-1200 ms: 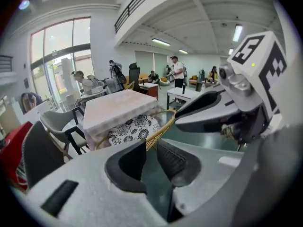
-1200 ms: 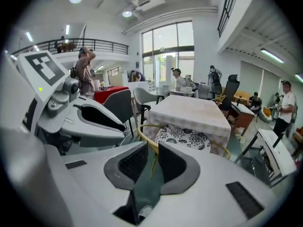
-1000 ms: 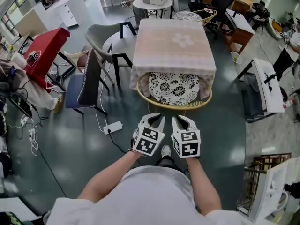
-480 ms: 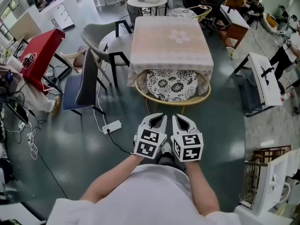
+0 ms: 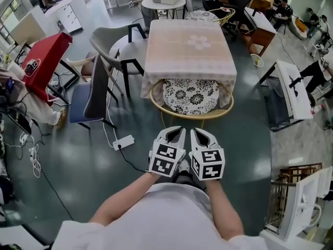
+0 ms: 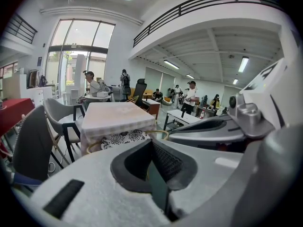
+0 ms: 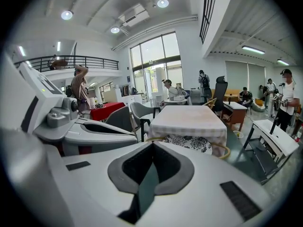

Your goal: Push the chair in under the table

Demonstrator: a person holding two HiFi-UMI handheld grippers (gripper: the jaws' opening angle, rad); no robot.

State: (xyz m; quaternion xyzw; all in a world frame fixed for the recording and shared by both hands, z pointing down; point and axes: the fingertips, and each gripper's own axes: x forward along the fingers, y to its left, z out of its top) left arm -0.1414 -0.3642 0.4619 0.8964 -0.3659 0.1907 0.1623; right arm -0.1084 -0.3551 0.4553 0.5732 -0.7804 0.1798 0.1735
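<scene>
A square table under a pale pink cloth stands ahead of me. The chair has a round rattan rim and a black-and-white floral cushion. It sits at the table's near side with its seat partly beneath the cloth. My left gripper and right gripper hang side by side just short of the chair, not touching it. Both are shut with nothing between the jaws. The left gripper view shows the table and cushion past the closed jaws. The right gripper view shows the same table and cushion.
A grey chair and a dark blue chair stand left of the table. A white power strip with its cable lies on the floor nearby. A red-covered stand is far left, and a white desk is at the right.
Both grippers' jaws have drawn together and the grippers sit slightly higher. Table and chair keep their places relative to each other; the view shifted a little.
</scene>
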